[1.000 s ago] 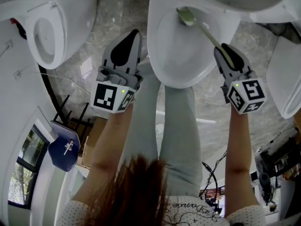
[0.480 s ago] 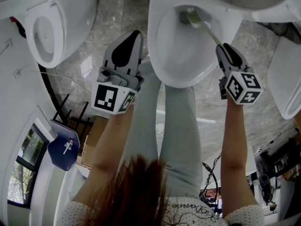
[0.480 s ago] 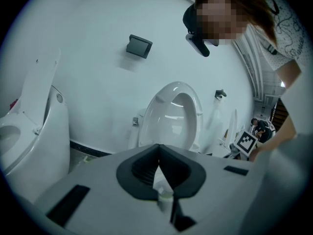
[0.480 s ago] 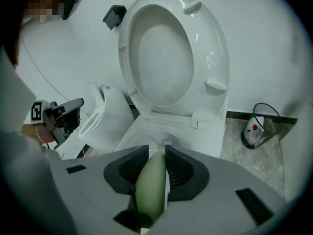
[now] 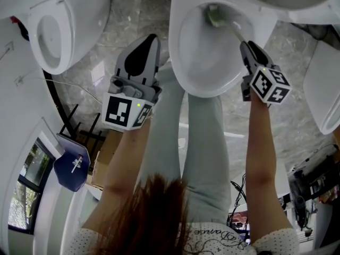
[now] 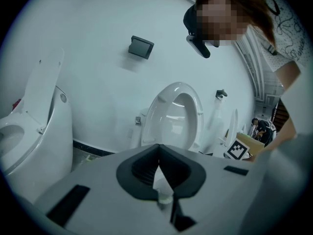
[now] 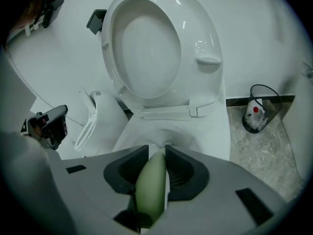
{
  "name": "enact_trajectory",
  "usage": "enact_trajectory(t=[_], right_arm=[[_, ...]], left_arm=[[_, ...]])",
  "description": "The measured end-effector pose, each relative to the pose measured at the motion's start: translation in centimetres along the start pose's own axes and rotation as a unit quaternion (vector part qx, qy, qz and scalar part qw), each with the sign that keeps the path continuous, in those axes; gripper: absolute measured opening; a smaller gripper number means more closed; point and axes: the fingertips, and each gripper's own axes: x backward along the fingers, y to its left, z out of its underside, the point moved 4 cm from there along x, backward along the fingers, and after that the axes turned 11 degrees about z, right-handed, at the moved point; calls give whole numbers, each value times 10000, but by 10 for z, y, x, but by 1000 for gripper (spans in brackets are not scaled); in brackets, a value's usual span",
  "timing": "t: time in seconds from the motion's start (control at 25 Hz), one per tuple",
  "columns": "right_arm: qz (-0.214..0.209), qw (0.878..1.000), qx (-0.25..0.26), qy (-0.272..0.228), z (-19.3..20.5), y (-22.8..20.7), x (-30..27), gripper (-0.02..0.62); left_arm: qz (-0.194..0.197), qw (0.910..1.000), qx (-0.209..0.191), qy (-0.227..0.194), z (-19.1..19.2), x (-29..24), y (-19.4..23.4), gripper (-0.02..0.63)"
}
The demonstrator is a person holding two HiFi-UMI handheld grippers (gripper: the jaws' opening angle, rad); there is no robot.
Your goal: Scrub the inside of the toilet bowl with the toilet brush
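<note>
1. Toilet brush [image 5: 217, 18]: head at far wall inside toilet bowl [image 5: 202, 62]; prob. touching porcelain, glare hides contact.
2. Right gripper [image 5: 248, 51]: jaws clamped on green handle [image 7: 150, 190].
3. Left gripper [image 5: 147, 45]: jaws together, empty, beside bowl's left rim.
4. To scrub well: press bristles firmly, sweep round wall & under rim w/ tight grip.

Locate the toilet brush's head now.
In the head view, the brush head sits inside the toilet bowl at upper right, its handle clamped in the right hand-held gripper.
</note>
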Motion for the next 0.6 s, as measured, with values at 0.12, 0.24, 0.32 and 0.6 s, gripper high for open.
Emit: enact_trajectory(t=[0.12, 0.24, 0.32, 0.6], right_arm=[[-72, 10000, -42, -27, 1, 6, 0, 118], [-146, 9998, -133, -1, 3, 9, 1, 118], [-196, 9996, -200, 27, 3, 9, 0, 118], [-348, 9990, -255, 130, 6, 14, 3, 118]], left_arm=[[-12, 10000, -7, -16, -1, 3, 0, 2], [-38, 10000, 1, -21, 0, 6, 2, 3], [-42, 10000, 11, -17, 0, 8, 2, 2], [19, 10000, 14, -26, 1, 9, 0, 2]])
